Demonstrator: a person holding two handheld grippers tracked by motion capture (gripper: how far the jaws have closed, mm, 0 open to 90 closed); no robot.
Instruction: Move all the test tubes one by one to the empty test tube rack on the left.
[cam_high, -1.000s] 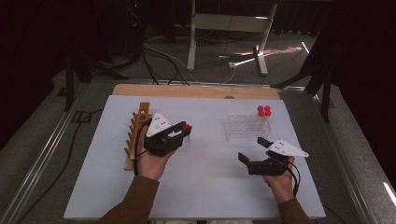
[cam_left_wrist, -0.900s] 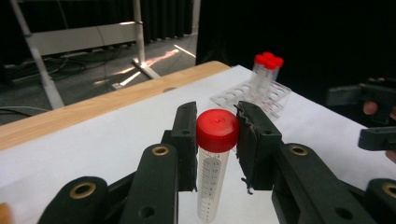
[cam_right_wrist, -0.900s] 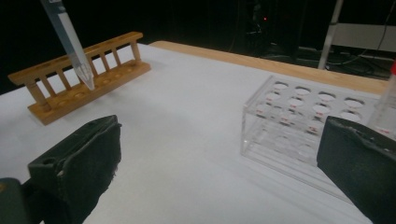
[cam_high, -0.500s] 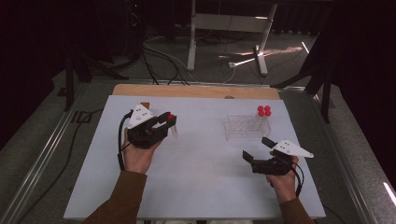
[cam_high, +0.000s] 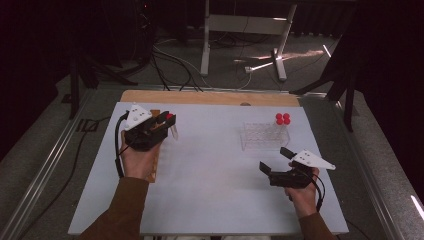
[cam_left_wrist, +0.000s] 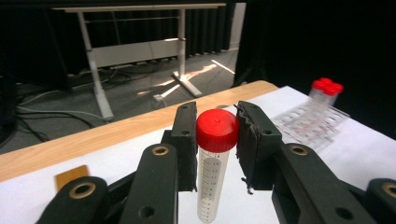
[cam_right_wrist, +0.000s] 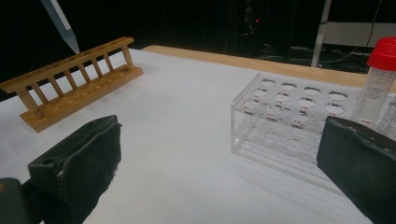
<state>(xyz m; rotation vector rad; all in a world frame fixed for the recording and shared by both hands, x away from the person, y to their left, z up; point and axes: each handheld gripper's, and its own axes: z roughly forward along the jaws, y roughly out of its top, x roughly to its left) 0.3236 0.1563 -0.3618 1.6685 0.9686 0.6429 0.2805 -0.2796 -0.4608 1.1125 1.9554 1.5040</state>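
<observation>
The white table carried a wooden rack at nine o'clock and a clear plastic tube rack at two o'clock, red-capped tubes standing in its far corner. Within the last second the left gripper had swung away from the wooden rack, jaws clamped on a red-capped centrifuge tube, lifted clear; likely bound for the clear rack. The right gripper waited at four o'clock, jaws wide and empty.
</observation>
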